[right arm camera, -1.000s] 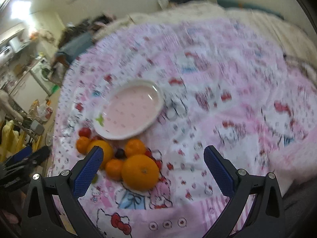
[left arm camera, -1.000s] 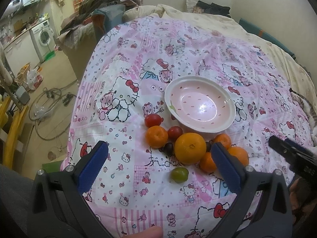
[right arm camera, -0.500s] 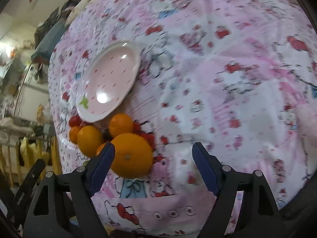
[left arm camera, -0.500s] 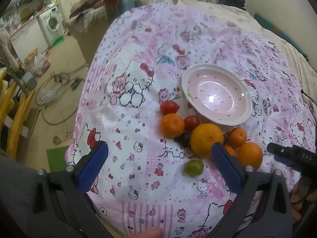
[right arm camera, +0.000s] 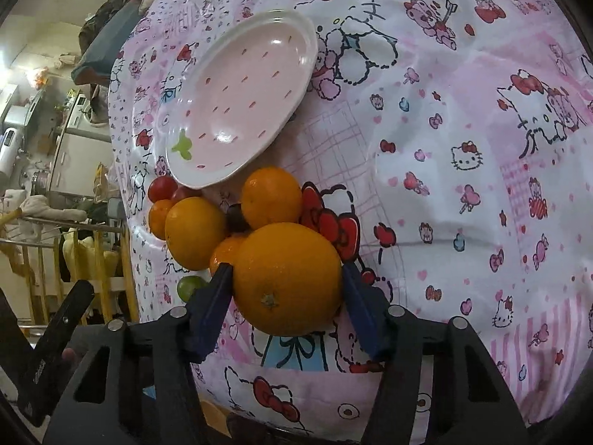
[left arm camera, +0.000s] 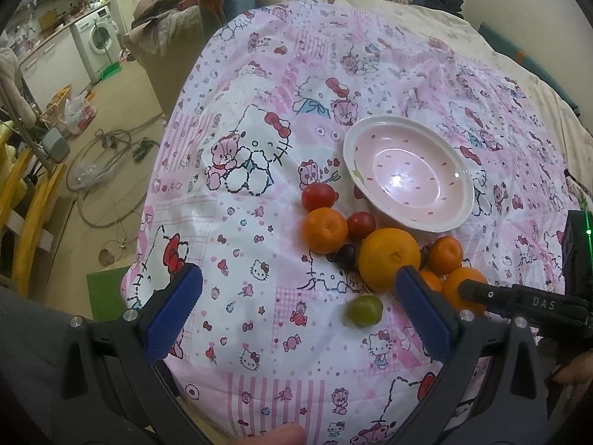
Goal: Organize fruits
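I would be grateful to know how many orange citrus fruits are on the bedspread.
5: one left, one largest central, one nearer the plate, one small half-hidden, one between the right tongs.

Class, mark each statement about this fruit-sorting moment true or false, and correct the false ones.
1. The pink plate already holds fruit. False: it is empty.
2. The right gripper has its pads on both sides of an orange. True.
3. The left gripper is shut on the green fruit. False: it is open and holds nothing.
4. The green fruit lies apart from the cluster of oranges. True.
5. The fruit sits on a bare wooden table. False: on a pink cartoon-print cloth.
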Demonstrator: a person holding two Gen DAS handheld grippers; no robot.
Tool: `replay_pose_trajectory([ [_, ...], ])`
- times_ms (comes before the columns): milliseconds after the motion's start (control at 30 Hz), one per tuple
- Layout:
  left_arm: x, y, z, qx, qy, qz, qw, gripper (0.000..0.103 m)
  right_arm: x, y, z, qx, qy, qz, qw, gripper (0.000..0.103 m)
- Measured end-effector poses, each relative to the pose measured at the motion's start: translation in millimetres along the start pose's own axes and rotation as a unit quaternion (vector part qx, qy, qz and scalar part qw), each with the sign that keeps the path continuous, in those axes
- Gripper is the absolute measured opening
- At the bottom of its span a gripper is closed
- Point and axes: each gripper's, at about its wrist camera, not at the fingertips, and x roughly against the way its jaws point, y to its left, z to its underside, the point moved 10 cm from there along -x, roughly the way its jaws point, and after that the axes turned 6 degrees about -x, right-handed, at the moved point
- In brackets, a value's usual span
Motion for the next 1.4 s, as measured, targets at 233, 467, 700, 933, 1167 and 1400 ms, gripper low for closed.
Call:
replay_pose_trajectory([
  [233,-3.0,3.1,0.3,-0.001,0.001,-0.006,1.0,0.102,18.4,2.8,5.3,0.007,-0.012,-0.008,1.0,0.059],
  [467,-0.5,3.7,-0.8,0.002,-0.001,-0.004,1.0,0.102,55.0,22.7,-7.5,0.054,-0.047,-0.008,0.997,0.058],
  [700,-1.5,1.5,-0.6,0.002,0.005,0.003,1.0,0.102,88.9,53.1,-29.8,0.12,-0.083,-0.018,0.989,0.058],
  [933,-2.7,-12.3,-9.5,-0.031,0.011,0.004,0.9994,0.102,95.1,46.8,-53.2,0.123,-0.094,-0.006,0.988,0.058],
  [1167,-25.8,-27.8,-14.8,-0.057,0.078,0.03,0.9949,0.102,81.7,24.3,-56.5,0.084,-0.081,-0.007,0.993,0.058],
  [1400,-48.7,-45.8,-24.6,-0.05,0.144,0.063,0.9863,0.102,81.9,16.0,-64.0,0.061,-0.084,-0.013,0.994,0.058],
])
